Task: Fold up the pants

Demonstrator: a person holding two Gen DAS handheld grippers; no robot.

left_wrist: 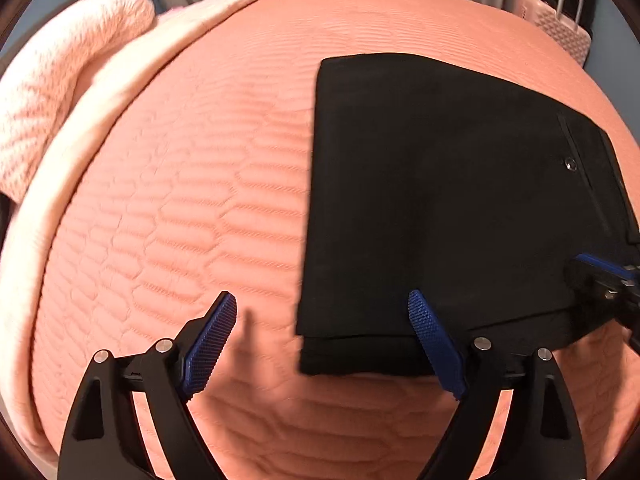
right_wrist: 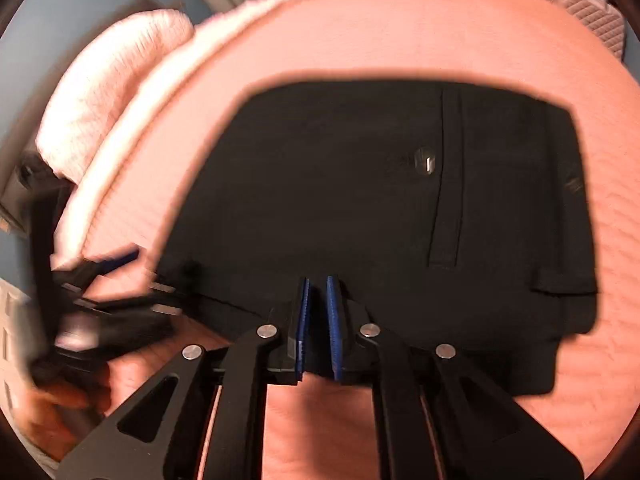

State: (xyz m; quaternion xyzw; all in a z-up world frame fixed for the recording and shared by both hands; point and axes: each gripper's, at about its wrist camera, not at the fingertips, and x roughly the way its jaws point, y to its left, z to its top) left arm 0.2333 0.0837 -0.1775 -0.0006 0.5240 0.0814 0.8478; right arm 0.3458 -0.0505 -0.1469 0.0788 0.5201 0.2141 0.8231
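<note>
Salmon quilted bedspread point(left_wrist: 180, 208) covers the whole bed; pale curtain behind, pink suitcase point(left_wrist: 560, 24) at the far right corner, knitted pink blanket point(left_wrist: 60, 80) heaped along the left edge.

Black pants point(left_wrist: 440, 200) lie folded into a compact rectangle right of the bed's middle, pocket button up, a lower layer peeking out at the near edge.

Left gripper point(left_wrist: 320, 312): jaws wide apart, holding nothing, one finger over bare spread, the other over the near hem.

Right gripper point(right_wrist: 318, 304): jaws nearly together at the near edge; whether cloth sits between them I cannot tell, view blurred.

Judgement: fold looks nearly done. To finish well, square the offset near layers and press flat rather than drag.

Room: broad bare spread left of the pants; right side tighter, grippers close together.
</note>
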